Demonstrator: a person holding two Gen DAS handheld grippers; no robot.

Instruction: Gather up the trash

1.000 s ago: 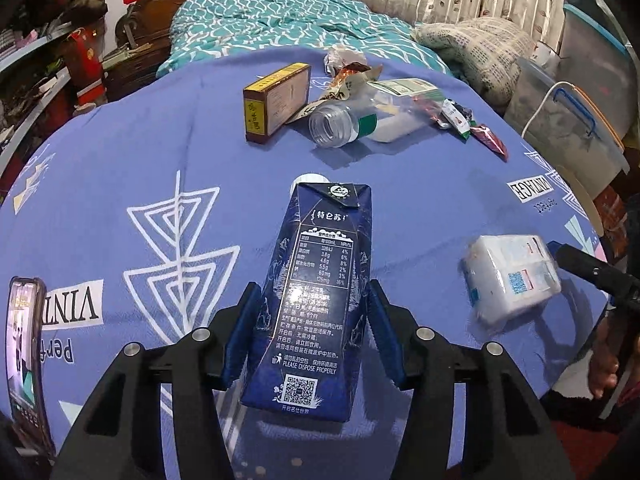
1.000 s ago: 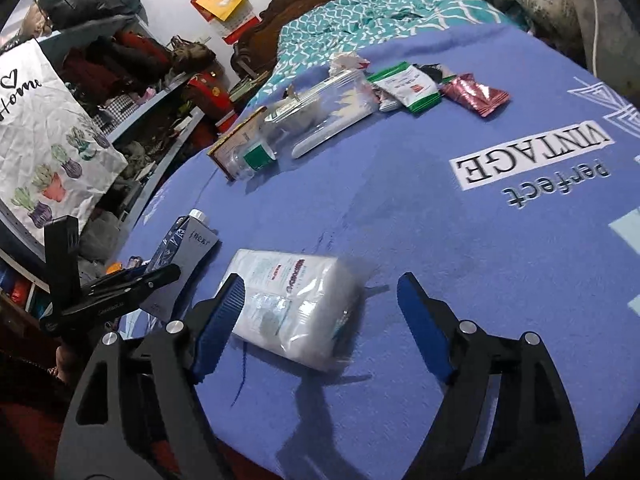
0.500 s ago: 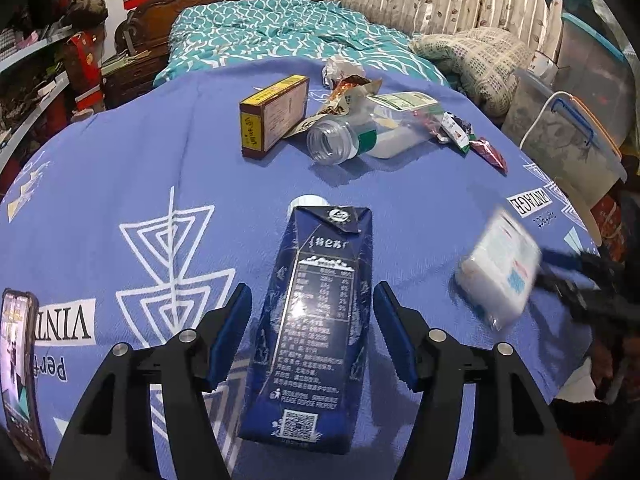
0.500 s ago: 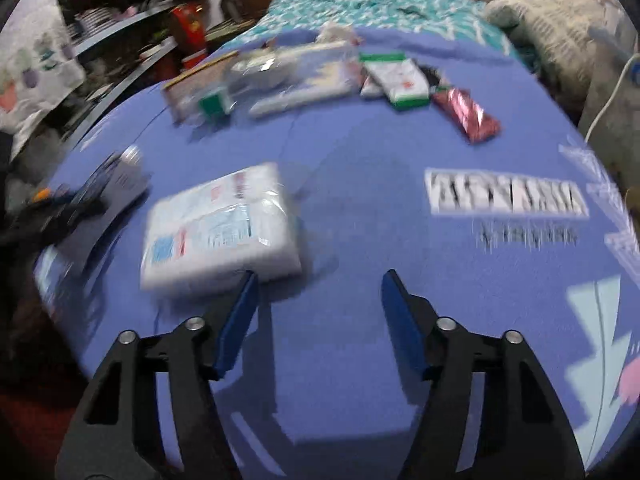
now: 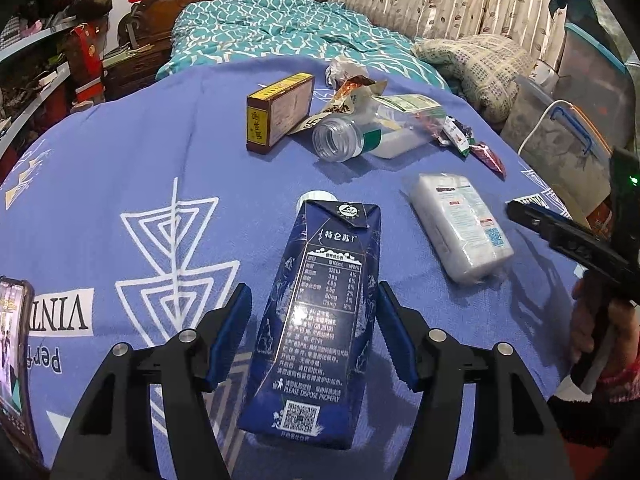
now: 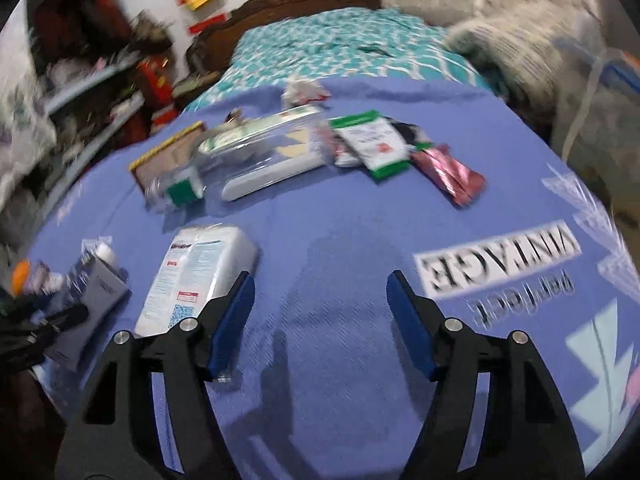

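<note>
A dark blue milk carton [image 5: 332,248] lies flat on the blue tablecloth between the jaws of my left gripper [image 5: 313,300]. There is a visible gap at the left pad, so the gripper is open. A white tissue pack [image 5: 460,224] lies to the carton's right. In the right wrist view the same pack [image 6: 204,276] rests just outside the left finger of my right gripper [image 6: 320,280]. That gripper's jaws are opening, with only cloth between them. It also shows at the right edge of the left wrist view [image 5: 560,236], held by a hand.
Farther back lie a yellow-brown box [image 5: 280,112], a clear plastic bottle [image 5: 348,140], crumpled wrappers [image 5: 356,92], a green-white packet [image 6: 372,144] and a red foil wrapper [image 6: 448,172]. A phone [image 5: 12,352] sits at the table's left edge. A bed and storage bins stand beyond.
My left jaws have spread off the carton's sides. The tissue pack left the right jaws, shifted toward the carton and turned lengthwise. The right gripper swung to the right.
</note>
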